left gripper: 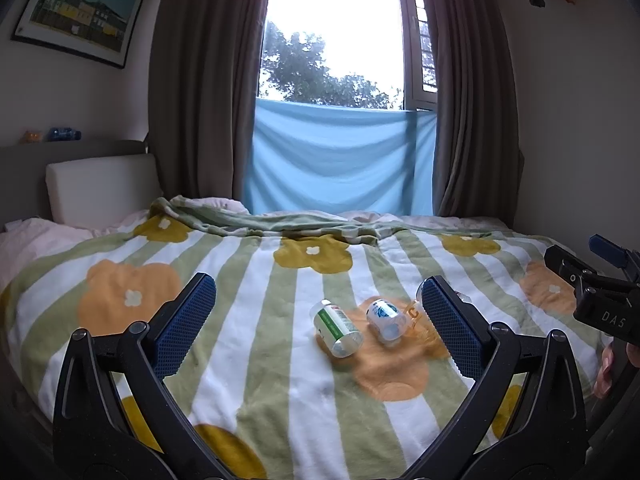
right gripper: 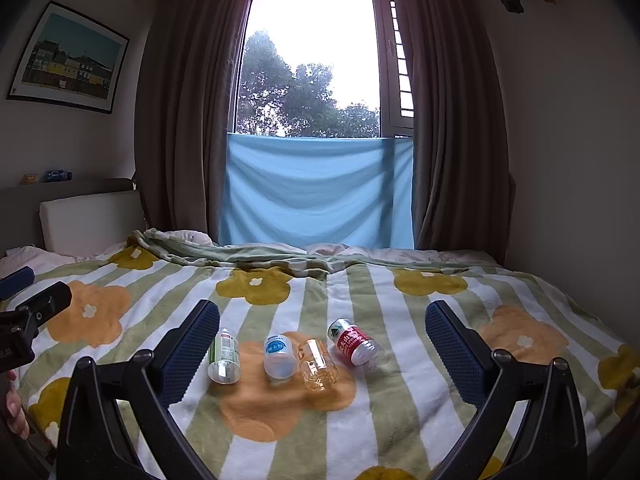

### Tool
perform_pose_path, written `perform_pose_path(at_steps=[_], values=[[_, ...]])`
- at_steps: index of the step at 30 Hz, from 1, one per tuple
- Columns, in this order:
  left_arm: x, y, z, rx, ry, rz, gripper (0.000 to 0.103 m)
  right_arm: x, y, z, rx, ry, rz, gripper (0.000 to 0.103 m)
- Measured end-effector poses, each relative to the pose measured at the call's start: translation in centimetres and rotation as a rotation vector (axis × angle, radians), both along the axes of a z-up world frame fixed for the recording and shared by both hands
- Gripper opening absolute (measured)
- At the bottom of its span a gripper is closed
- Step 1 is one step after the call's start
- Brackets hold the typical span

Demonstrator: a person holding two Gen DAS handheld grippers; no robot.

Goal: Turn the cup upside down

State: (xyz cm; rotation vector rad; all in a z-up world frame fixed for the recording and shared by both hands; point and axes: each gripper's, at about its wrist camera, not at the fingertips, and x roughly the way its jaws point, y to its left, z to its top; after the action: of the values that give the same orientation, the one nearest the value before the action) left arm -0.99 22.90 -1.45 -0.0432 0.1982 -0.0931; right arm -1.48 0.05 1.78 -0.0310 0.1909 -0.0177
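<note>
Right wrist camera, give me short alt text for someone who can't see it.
Four small clear cups lie on their sides in a row on a flower-patterned blanket: green-labelled cup, blue-labelled cup, orange-tinted cup, red-labelled cup. The right gripper is open above them, empty. Behind is a curtained window.

Bed (right gripper: 500, 360) with striped floral blanket (right gripper: 280, 432) — four cups on their sides in a row: green-label (right gripper: 224, 356), blue-label (right gripper: 278, 356), amber (right gripper: 318, 364), red-label (right gripper: 356, 344).
</note>
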Motion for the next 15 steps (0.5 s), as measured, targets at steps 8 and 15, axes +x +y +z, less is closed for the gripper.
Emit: perform_pose_path(at_steps=[8,15], values=[[0.04,-0.03,-0.39,0.000,0.005,0.002,0.103,-0.02,0.06,-0.05,-0.001,-0.001,0.000,0.103],[0.49,-0.44,-0.81,0.003,0.015,-0.003,0.103,0.04,0.16,-0.35,0.003,0.002,-0.004,0.103]])
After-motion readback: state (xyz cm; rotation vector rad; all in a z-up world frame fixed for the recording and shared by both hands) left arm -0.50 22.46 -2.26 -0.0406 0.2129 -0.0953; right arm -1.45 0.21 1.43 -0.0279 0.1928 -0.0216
